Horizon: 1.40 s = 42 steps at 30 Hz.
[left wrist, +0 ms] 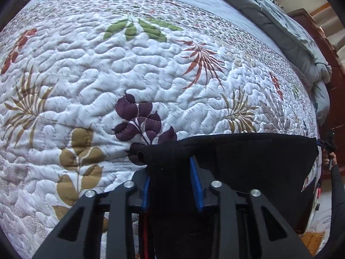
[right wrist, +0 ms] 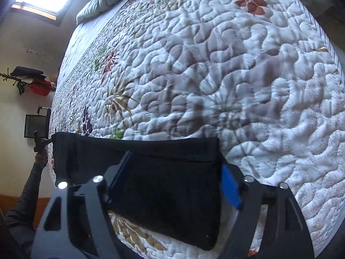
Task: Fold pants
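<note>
We found the black pants [left wrist: 248, 157] lying flat across the near edge of the quilted bedspread [left wrist: 151, 69], folded into a long dark band. The left gripper [left wrist: 172, 183] stood narrow — its blue pads [left wrist: 195, 183] had cloth between them at one end, though we could not tell whether they pressed it. The right gripper [right wrist: 174, 183] stood wider, straddling the other end of the pants [right wrist: 163, 185] — pads apart from the fabric edges. A grey duvet [left wrist: 280, 21] lay bunched at the far side.

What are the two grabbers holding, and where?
Both reach the black pants, one at each end. Left fingers straddle one edge, the right fingers the other; no firm pinch shows.
</note>
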Available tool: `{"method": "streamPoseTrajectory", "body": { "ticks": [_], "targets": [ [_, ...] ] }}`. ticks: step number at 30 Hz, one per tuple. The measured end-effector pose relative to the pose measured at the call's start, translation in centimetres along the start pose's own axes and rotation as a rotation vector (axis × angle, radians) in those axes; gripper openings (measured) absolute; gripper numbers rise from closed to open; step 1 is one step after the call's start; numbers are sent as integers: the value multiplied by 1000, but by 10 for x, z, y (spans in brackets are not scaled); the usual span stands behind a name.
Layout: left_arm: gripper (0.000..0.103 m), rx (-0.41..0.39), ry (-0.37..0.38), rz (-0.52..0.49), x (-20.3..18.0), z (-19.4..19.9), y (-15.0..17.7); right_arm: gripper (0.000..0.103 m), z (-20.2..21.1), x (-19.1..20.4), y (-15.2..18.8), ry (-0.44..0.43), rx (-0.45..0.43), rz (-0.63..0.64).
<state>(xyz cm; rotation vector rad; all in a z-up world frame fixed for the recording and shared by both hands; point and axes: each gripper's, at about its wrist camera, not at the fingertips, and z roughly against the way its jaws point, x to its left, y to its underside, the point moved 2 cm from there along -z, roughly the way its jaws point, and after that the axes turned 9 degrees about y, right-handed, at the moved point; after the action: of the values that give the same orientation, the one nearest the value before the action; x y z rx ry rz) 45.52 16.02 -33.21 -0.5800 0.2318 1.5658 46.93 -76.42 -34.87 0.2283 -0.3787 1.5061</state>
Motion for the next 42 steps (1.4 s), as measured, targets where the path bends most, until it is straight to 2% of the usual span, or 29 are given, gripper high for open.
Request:
{"method": "streamPoseTrajectory", "body": {
  "ticks": [1, 6, 8, 11, 13, 14, 15, 17, 22, 25, 34, 40, 42],
  "targets": [
    [29, -2, -3, 2, 0, -1, 0, 64, 1, -4, 0, 1, 3, -4],
    [29, 0, 0, 58, 5, -5, -3, 61, 4, -18, -5, -10, 17, -23],
    [29, -1, 1, 60, 4, -6, -3, 61, 9, -29, -11, -29, 7, -54],
    [31, -5, 8, 61, 6, -7, -1, 69, 1, -25, -10, -19, 17, -22],
    [30, -15, 11, 69, 8, -8, -1, 67, 0, -18, -12, -17, 10, -4],
    [30, -21, 5, 68, 7, -7, -1, 60, 3, -19, -12, -28, 5, -8],
    [27, -27, -8, 59, 4, -6, 0, 27, 4, -18, -11, -53, 2, -13],
    [22, -29, -20, 46, 2, -2, 3, 19, 11, -11, -6, -84, -3, 17],
    [14, -59, -38, 25, -11, 13, 3, 18, 22, -2, -3, -38, -29, 31],
    [12, -97, -49, 0, -24, 29, 5, 18, 37, 8, 2, -13, -67, 41],
    [12, -177, -34, -89, -74, 96, 27, 17, 78, 44, 29, 139, -150, 65],
    [12, -254, -6, -156, -108, 134, 61, 17, 107, 60, 69, 264, -276, 70],
    [12, -271, 0, -178, -114, 143, 75, 17, 114, 59, 85, 279, -321, 54]
  ]
}}
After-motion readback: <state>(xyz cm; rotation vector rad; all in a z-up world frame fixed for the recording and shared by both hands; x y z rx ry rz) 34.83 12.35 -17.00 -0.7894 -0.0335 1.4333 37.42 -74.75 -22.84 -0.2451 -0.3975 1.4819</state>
